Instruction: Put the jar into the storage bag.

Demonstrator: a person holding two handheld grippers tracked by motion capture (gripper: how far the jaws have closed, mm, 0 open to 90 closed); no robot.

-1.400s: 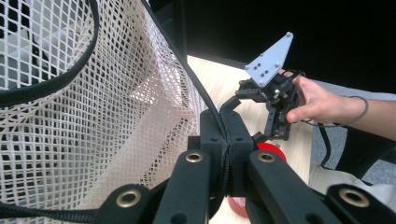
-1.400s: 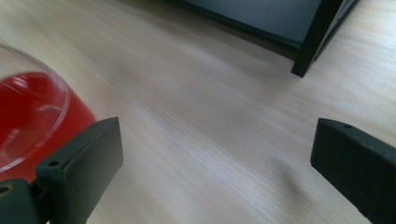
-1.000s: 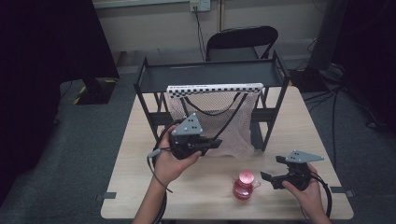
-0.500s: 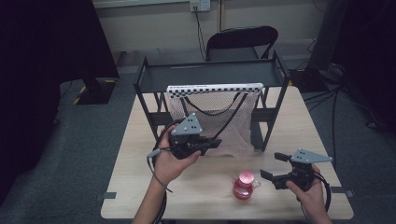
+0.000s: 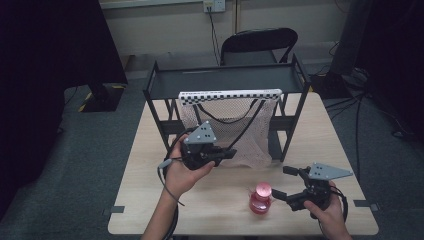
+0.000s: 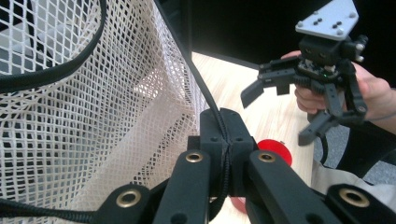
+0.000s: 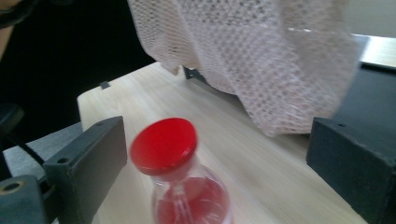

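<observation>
On the light wooden table [image 5: 150,210] stands a small clear bottle [image 5: 260,198] with a red cap and red contents, upright near the front edge and just in front of a white mesh bag [image 5: 235,125]. The bag hangs from a black-and-white checkered strip [image 5: 231,94] on the black metal shelf frame [image 5: 225,77]. No brand, label or legible writing can be read on the bottle, and the marks on the strip are too small to make out. The left gripper [image 6: 225,140] has its jaws closed on the bag's black drawstring cord [image 6: 201,86], which runs up from between them along the netting. The right gripper [image 5: 282,183] is held low on the table beside the bottle with its jaws spread wide; in the right gripper view the bottle's cap sits between the two jaws, nearer the left one, touching neither. A black folding chair [image 5: 260,45] stands behind the table.
</observation>
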